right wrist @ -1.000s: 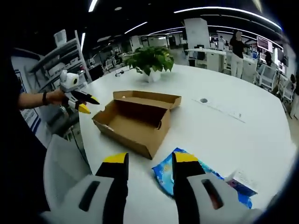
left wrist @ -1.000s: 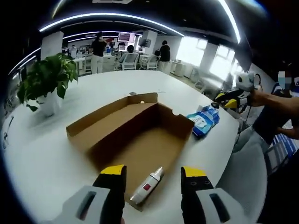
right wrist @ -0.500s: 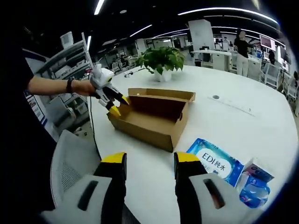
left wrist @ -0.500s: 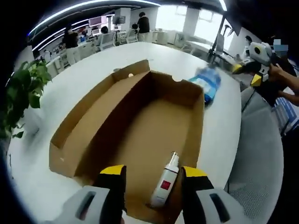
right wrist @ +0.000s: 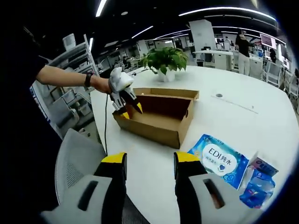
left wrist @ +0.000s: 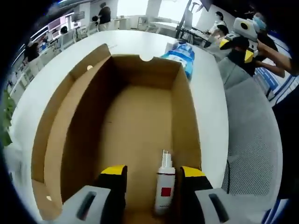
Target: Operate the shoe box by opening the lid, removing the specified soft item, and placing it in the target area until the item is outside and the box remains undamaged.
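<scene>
Jaws: both grippers wide, empty | left gripper (left wrist: 149, 175) has dropped into shoe box (left wrist: 182, 107), astride spray bottle (left wrist: 163, 186) at near wall | right gripper (right wrist: 145, 161) hangs back | wipes pack (right wrist: 219, 158) already out on table (right wrist: 243, 116) | likely bottle grab next

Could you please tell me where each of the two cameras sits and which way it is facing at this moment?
Left gripper view: rides on the left gripper, pointing down into the open shoe box at a white spray bottle between its open jaws.
Right gripper view: rides on the right gripper, held back over the white table, facing across it; the person's forearm shows.
Shared: both see the shoe box, the blue wipes pack beside it, and each other's gripper.
</scene>
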Action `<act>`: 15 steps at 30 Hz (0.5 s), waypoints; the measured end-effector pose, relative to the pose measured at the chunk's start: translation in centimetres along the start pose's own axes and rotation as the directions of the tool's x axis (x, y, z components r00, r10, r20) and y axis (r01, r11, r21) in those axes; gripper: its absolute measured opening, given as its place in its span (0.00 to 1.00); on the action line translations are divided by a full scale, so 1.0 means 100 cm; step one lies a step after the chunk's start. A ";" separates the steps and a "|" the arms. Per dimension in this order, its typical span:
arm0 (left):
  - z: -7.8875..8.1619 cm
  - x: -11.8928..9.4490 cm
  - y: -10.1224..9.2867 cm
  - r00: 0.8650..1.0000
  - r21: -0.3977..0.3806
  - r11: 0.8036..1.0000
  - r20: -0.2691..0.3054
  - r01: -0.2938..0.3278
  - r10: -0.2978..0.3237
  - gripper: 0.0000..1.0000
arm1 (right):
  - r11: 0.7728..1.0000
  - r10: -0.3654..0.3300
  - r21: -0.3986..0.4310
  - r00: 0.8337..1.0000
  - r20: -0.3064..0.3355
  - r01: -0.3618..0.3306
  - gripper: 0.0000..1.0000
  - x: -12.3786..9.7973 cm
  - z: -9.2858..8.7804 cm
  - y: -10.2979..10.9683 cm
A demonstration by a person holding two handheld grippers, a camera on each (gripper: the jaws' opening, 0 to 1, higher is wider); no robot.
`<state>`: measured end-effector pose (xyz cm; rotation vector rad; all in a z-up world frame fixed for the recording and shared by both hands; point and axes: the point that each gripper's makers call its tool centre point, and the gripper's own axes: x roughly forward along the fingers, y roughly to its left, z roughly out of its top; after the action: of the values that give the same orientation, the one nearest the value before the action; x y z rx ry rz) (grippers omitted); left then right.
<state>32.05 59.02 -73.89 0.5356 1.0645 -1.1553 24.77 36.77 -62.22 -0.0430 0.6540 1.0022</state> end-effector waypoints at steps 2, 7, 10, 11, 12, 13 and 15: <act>-0.001 0.002 -0.002 1.000 0.046 0.999 -0.023 0.004 -0.003 0.48 | 1.000 0.004 -0.008 1.000 -0.004 -0.004 0.38 -0.001 -0.001 0.003; -0.009 0.007 -0.002 0.997 0.068 0.998 -0.070 0.013 -0.008 0.48 | 1.000 -0.001 0.004 1.000 0.006 0.001 0.38 -0.004 -0.001 0.003; -0.013 0.007 -0.001 0.996 0.074 0.997 -0.086 0.015 -0.008 0.48 | 1.000 0.001 0.005 1.000 0.005 -0.001 0.37 -0.006 -0.003 0.003; -0.015 0.008 -0.001 0.996 0.075 0.997 -0.092 0.017 -0.010 0.48 | 1.000 0.000 0.005 1.000 0.003 0.000 0.37 -0.007 -0.003 0.003; -0.018 0.008 0.000 0.994 0.073 0.997 -0.106 0.013 -0.006 0.49 | 1.000 -0.001 0.005 1.000 0.002 0.001 0.37 -0.007 -0.004 0.002; -0.021 0.009 -0.001 0.993 0.081 0.997 -0.118 0.013 -0.003 0.49 | 1.000 -0.003 0.006 1.000 0.001 0.003 0.37 -0.008 -0.004 0.002; -0.027 0.010 -0.003 0.989 0.106 0.994 -0.149 0.020 -0.004 0.49 | 1.000 -0.004 0.012 1.000 0.007 0.004 0.37 -0.010 -0.004 0.001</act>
<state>30.68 60.62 -75.96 0.7094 1.1381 -1.2033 24.13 35.96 -61.96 -0.0304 0.6530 0.9938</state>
